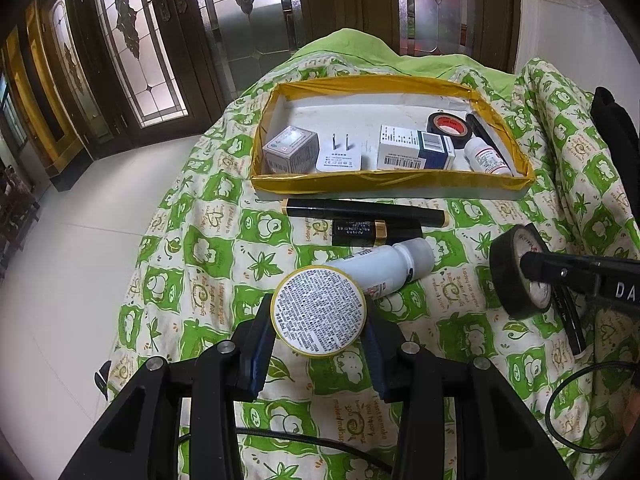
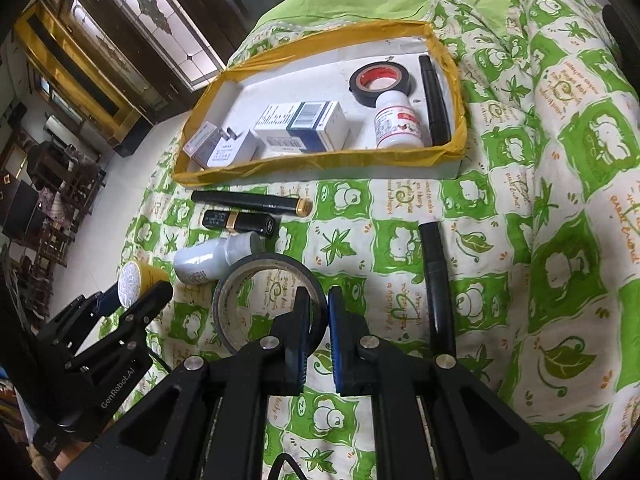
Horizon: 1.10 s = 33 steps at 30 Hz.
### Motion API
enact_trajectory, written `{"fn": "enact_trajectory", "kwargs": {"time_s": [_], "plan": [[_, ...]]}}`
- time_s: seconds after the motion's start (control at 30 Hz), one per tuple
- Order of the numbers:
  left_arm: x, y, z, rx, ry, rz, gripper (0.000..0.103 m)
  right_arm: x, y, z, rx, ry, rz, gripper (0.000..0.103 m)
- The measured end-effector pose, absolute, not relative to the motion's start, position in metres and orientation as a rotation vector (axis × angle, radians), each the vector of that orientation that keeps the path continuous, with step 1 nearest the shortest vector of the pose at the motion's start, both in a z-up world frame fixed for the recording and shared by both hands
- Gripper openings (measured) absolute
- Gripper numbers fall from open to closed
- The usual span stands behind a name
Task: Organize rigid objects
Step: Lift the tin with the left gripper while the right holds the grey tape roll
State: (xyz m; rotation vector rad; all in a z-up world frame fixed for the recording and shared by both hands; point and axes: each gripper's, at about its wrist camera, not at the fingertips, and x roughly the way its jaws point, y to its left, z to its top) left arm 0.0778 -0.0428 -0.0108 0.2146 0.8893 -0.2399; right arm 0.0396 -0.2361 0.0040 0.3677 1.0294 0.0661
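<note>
Two items are pinched, a yellow tin (image 1: 319,312) by the left gripper (image 1: 318,350) and a tape roll (image 2: 269,302) by its wall in the right gripper (image 2: 319,322), low in frame; either could be dropped short of the tray (image 1: 394,185) higher up if slipped.

The print on the round tin (image 1: 319,311) held in the left gripper (image 1: 319,350) is too fine to read. In the right wrist view, the right gripper (image 2: 319,316) covers the tape roll's (image 2: 269,304) near wall at 6 o'clock. A black tube (image 2: 438,280) runs behind that gripper's frame, its lower end hidden. At 3 o'clock in the left view, a dark object (image 1: 614,124) is cut off by the lens edge.
</note>
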Motion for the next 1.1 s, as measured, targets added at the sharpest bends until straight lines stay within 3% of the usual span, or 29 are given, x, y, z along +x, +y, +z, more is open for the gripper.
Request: {"fn": "enact_trajectory", "kwargs": {"time_s": [1.1], "plan": [[0.108,-0.019,-0.003,0.111,0.857,-0.231,0.042,0.04,-0.277,0.027,0.46,0.953,-0.013,0.009]]}}
